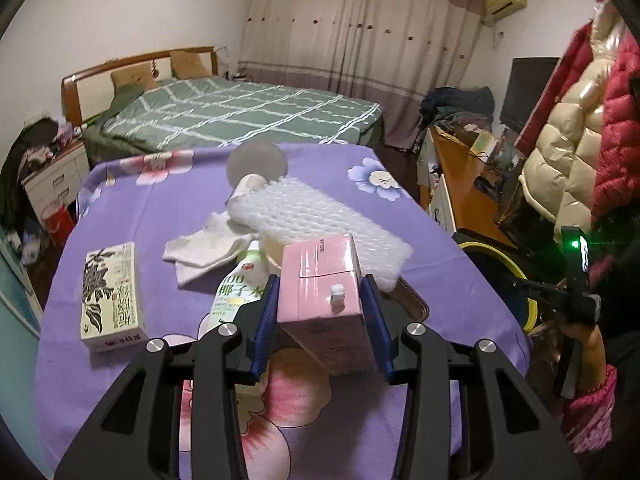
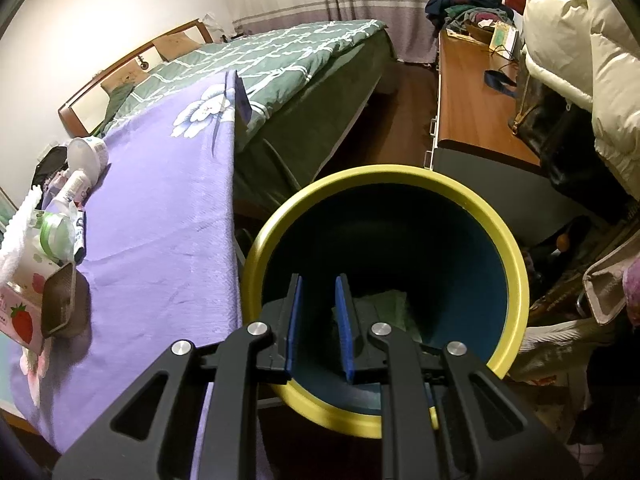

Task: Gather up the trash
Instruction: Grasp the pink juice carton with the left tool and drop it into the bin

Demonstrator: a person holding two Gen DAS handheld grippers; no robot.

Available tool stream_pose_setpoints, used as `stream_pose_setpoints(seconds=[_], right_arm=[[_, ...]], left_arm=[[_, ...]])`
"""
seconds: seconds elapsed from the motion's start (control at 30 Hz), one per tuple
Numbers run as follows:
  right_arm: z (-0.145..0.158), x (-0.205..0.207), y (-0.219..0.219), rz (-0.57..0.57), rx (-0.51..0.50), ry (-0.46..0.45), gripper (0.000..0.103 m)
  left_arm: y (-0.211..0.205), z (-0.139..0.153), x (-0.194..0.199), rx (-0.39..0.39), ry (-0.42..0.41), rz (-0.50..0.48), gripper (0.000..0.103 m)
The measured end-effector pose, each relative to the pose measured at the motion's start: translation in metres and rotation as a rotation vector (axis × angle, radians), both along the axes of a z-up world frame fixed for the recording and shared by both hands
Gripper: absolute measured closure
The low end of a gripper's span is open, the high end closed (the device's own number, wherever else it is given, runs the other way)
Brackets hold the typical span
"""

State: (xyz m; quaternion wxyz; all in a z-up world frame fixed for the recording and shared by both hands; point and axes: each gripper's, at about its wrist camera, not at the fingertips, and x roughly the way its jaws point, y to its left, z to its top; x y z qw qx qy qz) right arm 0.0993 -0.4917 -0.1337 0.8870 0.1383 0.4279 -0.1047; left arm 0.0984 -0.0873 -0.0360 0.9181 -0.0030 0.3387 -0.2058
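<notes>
Trash lies scattered on the bench [image 1: 132, 208], which is draped in a purple cloth printed with flowers, and one piece of it is already held. Behind the bench stands a bed [image 1: 240, 116] with a green checked cover, and to the right a wooden desk [image 2: 472, 92] runs along a wall hung with padded coats. Just beside the bench's right edge sits a round bin [image 2: 496, 224] with a yellow rim and a dark blue inside; something pale green lies at its bottom.

On the cloth, a long sheet of bubble wrap [image 1: 320, 216] stretches across the middle, its far end lying over a white bottle [image 1: 246, 188]. A crumpled white cloth [image 1: 208, 248] sits just left of it. A box printed with dark leaves [image 1: 112, 296] lies apart near the left edge. A green-and-white coconut water bottle [image 1: 236, 288] lies beneath the held piece.

The left hand-held gripper [image 1: 324, 312] is clamped on a pink carton [image 1: 324, 292] with a small white cap, both blue pads pressed on its sides, tilted above the bench. The right hand-held gripper [image 2: 320, 328] hangs over the bin's mouth, its pads apart with nothing between them.
</notes>
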Motion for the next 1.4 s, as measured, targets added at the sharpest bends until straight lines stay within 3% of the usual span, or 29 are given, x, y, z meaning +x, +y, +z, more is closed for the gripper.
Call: stream_pose_setpoints(seconds=[0.37, 0.77, 0.93, 1.13, 1.4], right_arm=[[0.01, -0.008, 0.002, 0.009, -0.001, -0.037, 0.087], [0.014, -0.032, -0.021, -0.061, -0.024, -0.061, 0.086], [0.015, -0.049, -0.041, -0.111, -0.027, -0.073, 0.086], [0.012, -0.064, -0.061, -0.159, -0.014, -0.087, 0.081], [0.003, -0.074, -0.079, -0.186, 0.016, -0.085, 0.081]], left_arm=[[-0.011, 0.047, -0.032, 0.023, -0.126, -0.035, 0.062], [-0.093, 0.077, -0.045, 0.0, -0.173, -0.255, 0.062], [-0.145, 0.068, -0.036, 0.014, -0.15, -0.331, 0.062], [-0.221, 0.038, -0.018, 0.042, -0.073, -0.426, 0.062], [-0.301, 0.0, -0.003, 0.089, -0.032, -0.487, 0.062]])
